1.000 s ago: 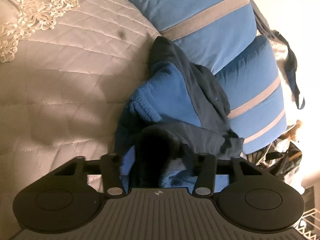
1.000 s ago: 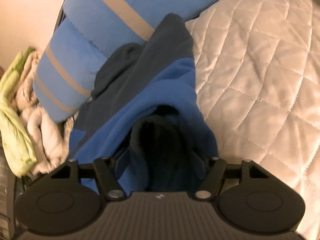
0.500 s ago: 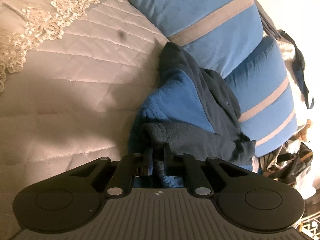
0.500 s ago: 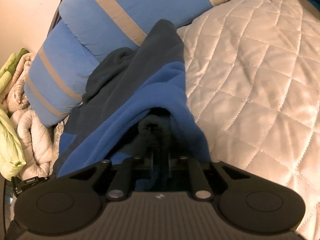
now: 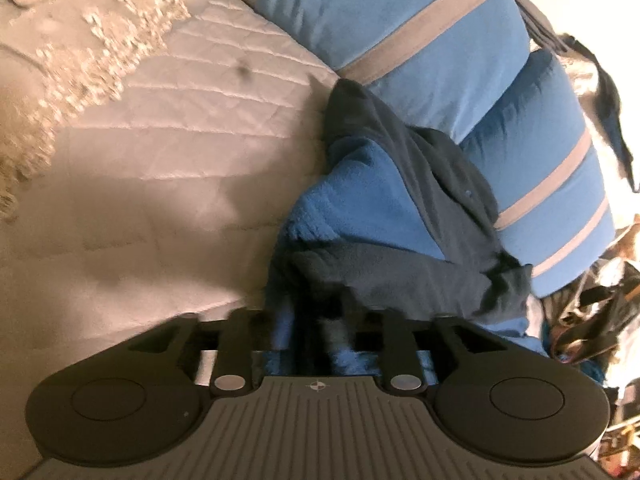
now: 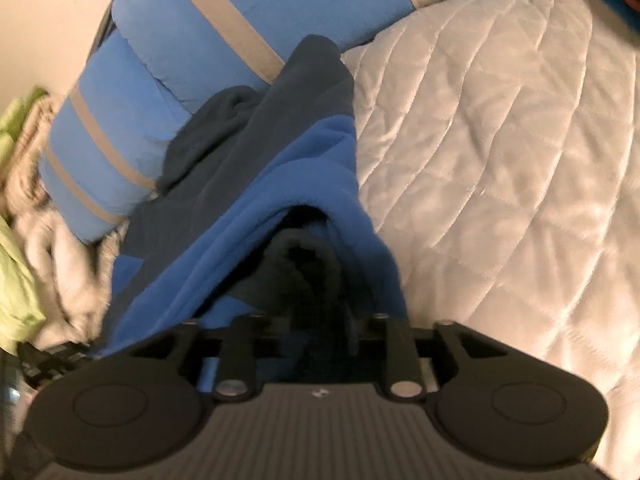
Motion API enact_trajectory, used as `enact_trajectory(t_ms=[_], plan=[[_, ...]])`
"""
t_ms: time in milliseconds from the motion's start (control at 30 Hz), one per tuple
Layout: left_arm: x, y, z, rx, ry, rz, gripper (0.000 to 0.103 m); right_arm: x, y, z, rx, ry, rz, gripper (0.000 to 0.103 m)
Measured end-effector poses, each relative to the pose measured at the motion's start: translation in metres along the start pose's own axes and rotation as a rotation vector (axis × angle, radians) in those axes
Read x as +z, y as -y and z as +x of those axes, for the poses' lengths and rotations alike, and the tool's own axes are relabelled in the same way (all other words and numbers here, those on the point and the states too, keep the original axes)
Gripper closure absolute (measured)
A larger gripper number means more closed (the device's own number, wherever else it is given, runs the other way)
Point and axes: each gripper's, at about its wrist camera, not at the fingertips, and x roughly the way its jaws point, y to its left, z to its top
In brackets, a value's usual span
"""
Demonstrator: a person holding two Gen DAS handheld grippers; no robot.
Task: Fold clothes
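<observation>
A blue and navy fleece garment lies bunched on the quilted bedspread, leaning against striped blue pillows. My left gripper sits at its near edge, jaws opening, with a navy fold between them; the fingertips are buried in fabric. In the right wrist view the same garment drapes down from the pillows. My right gripper stands at its near hem, jaws opening wide, with a dark roll of fleece between them and not pinched.
Lace trim runs along the bedspread at far left. Green and beige clothes are piled beside the pillows at the bed's edge. Bags and clutter lie past the pillows. Quilted bedspread stretches to the right.
Both grippers stood open a second ago, closed on the fleece half a second ago, and now have spread apart again. The garment has shifted slightly in both views.
</observation>
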Motion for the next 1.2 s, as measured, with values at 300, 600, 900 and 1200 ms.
enact_trajectory(t_ms=[300, 600, 900, 1200], plan=[[-0.002, 0.023, -0.047, 0.173, 0.17, 0.168, 0.023, -0.004, -0.039, -0.054, -0.277, 0.185, -0.275, 0.0], [-0.012, 0.065, -0.08, 0.278, 0.296, 0.416, 0.015, -0.019, -0.082, -0.083, -0.458, 0.313, -0.505, 0.0], [-0.028, 0.105, -0.098, 0.262, 0.301, 0.528, 0.014, -0.032, -0.116, -0.095, -0.515, 0.316, -0.595, 0.0], [-0.035, 0.134, -0.104, 0.19, 0.275, 0.636, 0.014, -0.042, -0.126, -0.109, -0.448, 0.316, -0.588, 0.0]])
